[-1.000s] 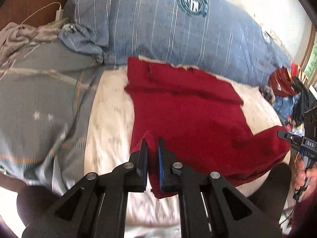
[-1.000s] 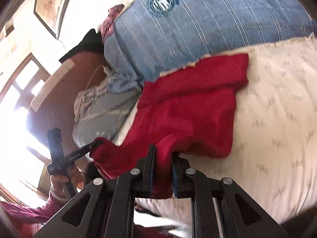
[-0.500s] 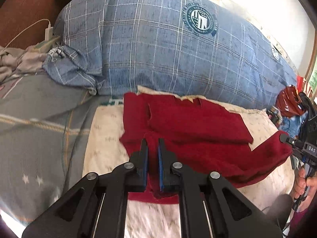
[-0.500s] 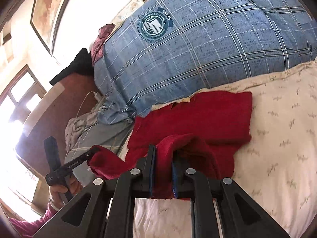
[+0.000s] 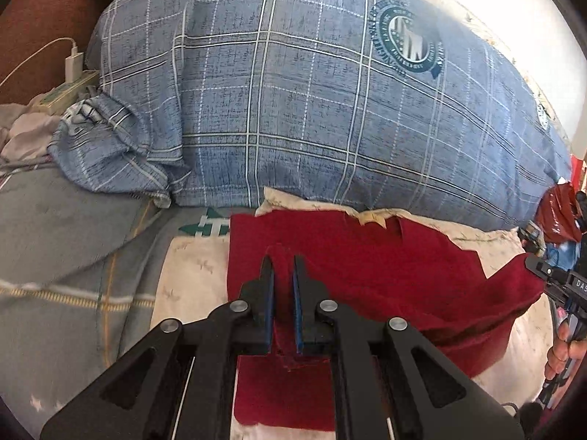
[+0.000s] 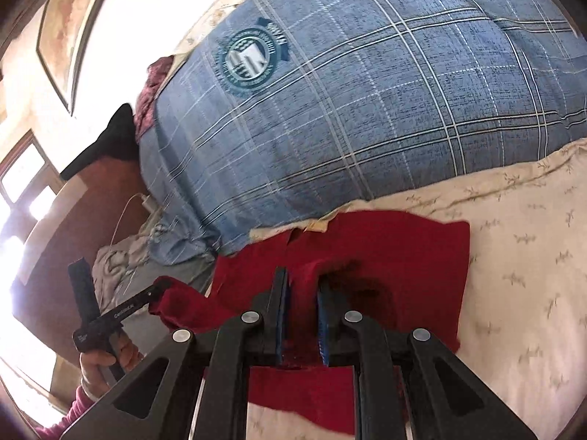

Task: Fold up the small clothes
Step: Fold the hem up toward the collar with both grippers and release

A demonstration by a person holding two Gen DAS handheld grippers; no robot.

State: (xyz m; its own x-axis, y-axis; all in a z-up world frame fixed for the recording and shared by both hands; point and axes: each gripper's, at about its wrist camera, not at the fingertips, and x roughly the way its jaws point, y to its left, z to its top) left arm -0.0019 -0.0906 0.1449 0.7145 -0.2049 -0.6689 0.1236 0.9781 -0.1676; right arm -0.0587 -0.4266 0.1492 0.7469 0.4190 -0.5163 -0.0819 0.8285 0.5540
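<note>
A dark red garment (image 5: 370,267) lies on a cream patterned sheet (image 5: 190,275), its far edge against a big blue plaid pillow. My left gripper (image 5: 281,258) is shut on the garment's near left corner, holding it over the far part. My right gripper (image 6: 302,275) is shut on the other near corner of the red garment (image 6: 411,256), likewise lifted and carried toward the pillow. The right gripper also shows in the left wrist view (image 5: 532,262), and the left gripper in the right wrist view (image 6: 161,288), each with red cloth in its jaws.
The blue plaid pillow (image 5: 312,110) fills the back. A grey blanket (image 5: 55,256) lies left of the sheet. A white charger and power strip (image 5: 73,73) sit by the brown headboard. A red bag and clutter (image 5: 561,212) are at the right.
Both grippers have carried the garment's near edge forward toward the pillow, folding it over the far half. Both stay shut on the cloth.
</note>
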